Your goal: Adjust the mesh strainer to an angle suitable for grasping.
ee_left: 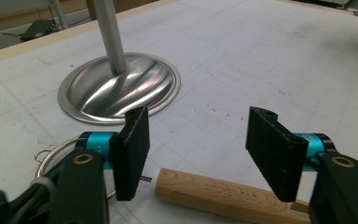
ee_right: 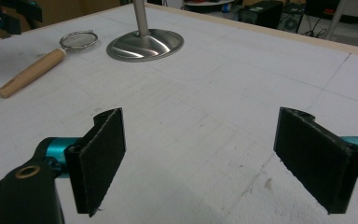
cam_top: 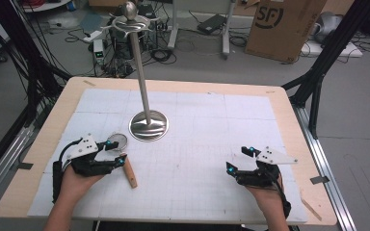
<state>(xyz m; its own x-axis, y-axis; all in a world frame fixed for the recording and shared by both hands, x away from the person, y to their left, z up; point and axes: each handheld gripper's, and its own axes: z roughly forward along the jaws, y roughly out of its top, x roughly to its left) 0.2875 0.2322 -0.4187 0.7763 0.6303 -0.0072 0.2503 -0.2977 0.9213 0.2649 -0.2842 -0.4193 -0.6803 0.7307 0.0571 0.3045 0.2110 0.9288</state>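
Strainer [cam_top: 123, 159] lies left of centre, near the stand [cam_top: 148, 125]. Left gripper [ee_left: 200, 144] released, straddling its wooden handle [ee_left: 223, 193]; right gripper [ee_right: 214, 158] released, idle. Judgement: lower squarely, clamp mid-handle.

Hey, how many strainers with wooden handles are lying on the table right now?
1. The strainer lies left of centre on the white mat, mesh end near the metal stand's base, its wooden handle beneath the open left claw. None seems hidden.
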